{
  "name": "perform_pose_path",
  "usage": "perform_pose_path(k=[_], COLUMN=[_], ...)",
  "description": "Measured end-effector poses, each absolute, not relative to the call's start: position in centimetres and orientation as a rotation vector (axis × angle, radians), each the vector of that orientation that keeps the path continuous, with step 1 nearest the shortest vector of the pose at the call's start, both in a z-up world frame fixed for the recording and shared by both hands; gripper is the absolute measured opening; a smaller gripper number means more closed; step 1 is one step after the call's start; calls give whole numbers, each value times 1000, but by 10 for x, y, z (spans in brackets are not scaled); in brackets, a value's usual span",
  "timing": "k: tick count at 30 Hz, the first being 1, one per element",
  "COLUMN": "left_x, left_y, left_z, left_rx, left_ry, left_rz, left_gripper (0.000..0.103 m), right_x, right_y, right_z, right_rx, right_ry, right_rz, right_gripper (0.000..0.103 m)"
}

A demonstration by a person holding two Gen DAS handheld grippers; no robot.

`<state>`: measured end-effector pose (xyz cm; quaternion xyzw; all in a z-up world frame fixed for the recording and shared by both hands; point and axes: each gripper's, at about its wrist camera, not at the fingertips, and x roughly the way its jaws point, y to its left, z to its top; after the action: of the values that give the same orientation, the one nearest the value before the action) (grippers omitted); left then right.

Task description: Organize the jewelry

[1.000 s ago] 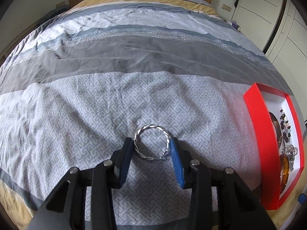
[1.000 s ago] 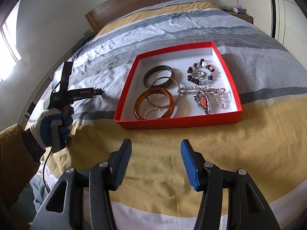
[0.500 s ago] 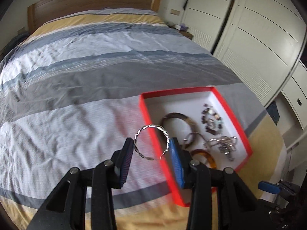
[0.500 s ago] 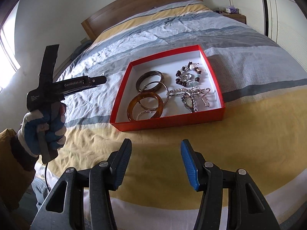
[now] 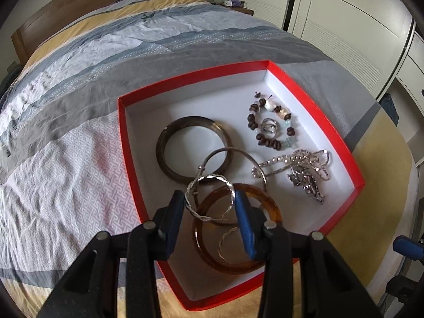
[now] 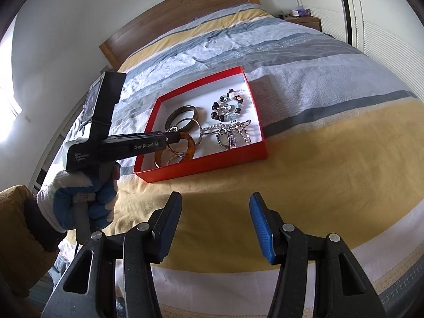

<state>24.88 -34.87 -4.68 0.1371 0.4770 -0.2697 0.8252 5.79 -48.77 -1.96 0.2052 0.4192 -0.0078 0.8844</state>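
My left gripper [image 5: 209,206] is shut on a twisted silver bangle [image 5: 193,206] and holds it above the near left part of a red box [image 5: 124,143] with a white inside. Below it lie an amber bangle [image 5: 270,204], a dark bangle [image 5: 161,153], a thin silver hoop [image 5: 251,159], a beaded bracelet [image 5: 254,127] and a silver chain [image 5: 307,169]. In the right wrist view the left gripper [image 6: 169,139] reaches over the box [image 6: 206,164] from the left. My right gripper [image 6: 216,214] is open and empty above the yellow band of the bedcover, in front of the box.
The box sits on a striped bedcover [image 5: 79,84] near the bed's right edge. A wooden headboard [image 6: 180,16] is at the back. White wardrobe doors [image 5: 344,26] stand to the right. A nightstand [image 6: 302,18] is beside the headboard.
My left gripper has swung right with the silver bangle, from over the bare bedcover to above the red box. My right gripper has drawn back slightly and stays open.
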Motion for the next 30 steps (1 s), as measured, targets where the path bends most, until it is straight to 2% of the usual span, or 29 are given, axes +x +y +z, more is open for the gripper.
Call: perform_pose_path(k=[8, 20, 30], left_x=[235, 166, 166], left_y=[-329, -278, -271], left_z=[-20, 42, 58], left_rx=[229, 212, 166], left_ry=[995, 885, 876], left_rz=[-583, -607, -589], left_gripper=[38, 38, 38], right_x=[51, 24, 6], right_y=[-485, -442, -443], right_z=[-7, 33, 22], right_rx=[415, 360, 362], right_ry=[853, 811, 840], right_rz=[-24, 0, -26], right_gripper=[53, 53, 53])
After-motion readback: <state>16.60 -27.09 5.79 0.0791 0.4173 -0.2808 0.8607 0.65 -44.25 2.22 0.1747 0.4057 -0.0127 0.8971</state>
